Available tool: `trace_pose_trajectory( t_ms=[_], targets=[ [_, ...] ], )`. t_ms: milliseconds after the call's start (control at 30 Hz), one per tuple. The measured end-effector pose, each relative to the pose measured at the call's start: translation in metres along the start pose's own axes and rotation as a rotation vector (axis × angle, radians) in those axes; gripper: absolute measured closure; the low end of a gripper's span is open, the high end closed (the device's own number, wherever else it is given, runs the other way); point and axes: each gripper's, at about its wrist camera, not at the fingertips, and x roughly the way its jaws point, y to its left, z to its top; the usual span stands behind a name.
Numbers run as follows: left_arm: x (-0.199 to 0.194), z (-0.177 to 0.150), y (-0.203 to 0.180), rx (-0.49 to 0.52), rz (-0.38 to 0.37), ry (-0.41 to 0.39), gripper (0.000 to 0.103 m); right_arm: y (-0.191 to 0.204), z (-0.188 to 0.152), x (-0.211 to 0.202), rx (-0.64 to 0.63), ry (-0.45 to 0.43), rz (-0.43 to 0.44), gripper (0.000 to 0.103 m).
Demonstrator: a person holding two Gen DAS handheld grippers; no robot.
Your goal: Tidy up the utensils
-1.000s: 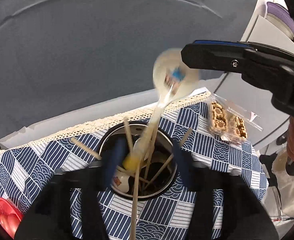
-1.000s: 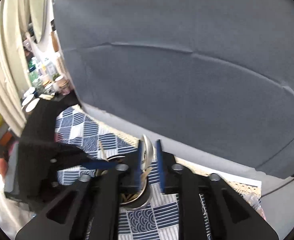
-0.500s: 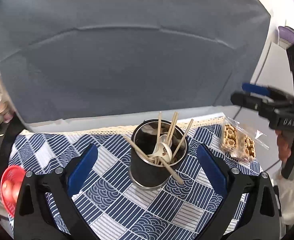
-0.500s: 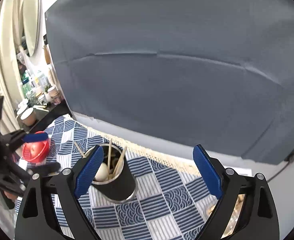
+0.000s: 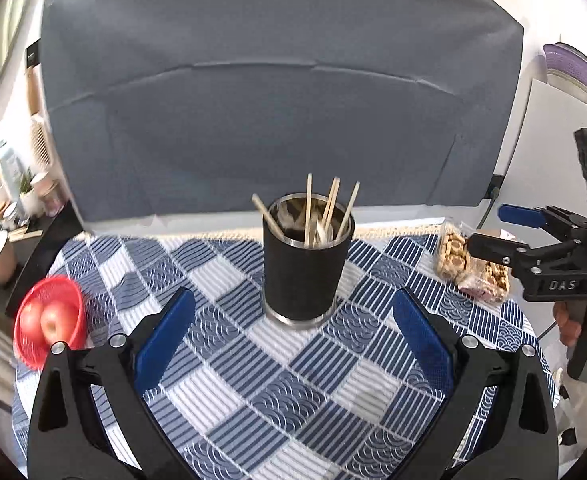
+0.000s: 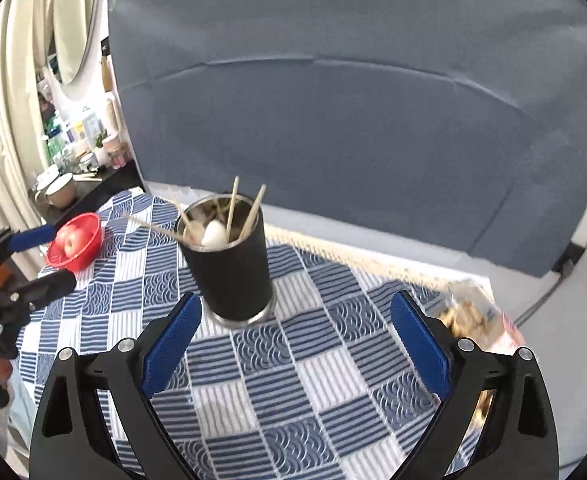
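Note:
A black metal-rimmed cup [image 5: 307, 270] stands upright on the blue patterned tablecloth [image 5: 277, 376], also in the right wrist view [image 6: 231, 268]. It holds several wooden chopsticks [image 5: 308, 204] and a white spoon [image 6: 214, 233]. My left gripper [image 5: 293, 328] is open and empty, in front of the cup and apart from it. My right gripper [image 6: 295, 336] is open and empty, also short of the cup. Each gripper shows in the other's view: the right [image 5: 505, 228] at the right edge, the left [image 6: 33, 256] at the left edge.
A red basket with apples [image 5: 49, 318] sits at the table's left edge, also in the right wrist view [image 6: 75, 242]. A clear pack of biscuits [image 5: 459, 260] lies at the right. A grey backdrop [image 5: 277, 112] stands behind the table. Cups and bottles [image 6: 59, 188] crowd a side shelf at left.
Both grippers let go of utensils in the cup, opened wide and drew back from it. The spoon now rests inside the cup.

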Motion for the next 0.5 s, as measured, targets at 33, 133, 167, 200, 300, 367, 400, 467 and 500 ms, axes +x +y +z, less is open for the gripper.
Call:
trace_pose_trajectory(
  t_ms=[33, 133, 167, 200, 300, 367, 400, 467, 500],
  targets=[
    [-0.002, -0.007, -0.002, 0.002, 0.011, 0.013, 0.006, 0.003, -0.008, -0.005, 0.002, 0.001, -0.001, 0.01],
    [-0.009, -0.025, -0.006, 0.0, 0.031, 0.048, 0.006, 0.007, -0.027, -0.016, 0.01, 0.019, -0.015, 0.009],
    [-0.013, -0.031, -0.008, -0.008, 0.026, 0.059, 0.006, 0.008, -0.033, -0.019, 0.013, 0.025, -0.018, 0.009],
    [-0.017, -0.036, -0.009, -0.012, 0.026, 0.067, 0.006, 0.009, -0.038, -0.022, 0.018, 0.033, -0.021, 0.008],
    [-0.028, -0.049, -0.014, -0.002, 0.062, 0.061, 0.006, 0.01, -0.055, -0.029, 0.052, 0.071, -0.026, 0.008],
    [-0.029, -0.057, -0.014, -0.008, 0.07, 0.083, 0.006, 0.012, -0.065, -0.031, 0.059, 0.092, -0.031, 0.008],
    [-0.03, -0.061, -0.014, -0.02, 0.072, 0.093, 0.006, 0.013, -0.07, -0.032, 0.056, 0.103, -0.038, 0.008],
    [-0.033, -0.069, -0.014, -0.03, 0.086, 0.112, 0.006, 0.014, -0.078, -0.034, 0.063, 0.117, -0.057, 0.008],
    [-0.036, -0.073, -0.015, -0.037, 0.086, 0.123, 0.006, 0.015, -0.082, -0.035, 0.072, 0.12, -0.052, 0.008]
  ],
)
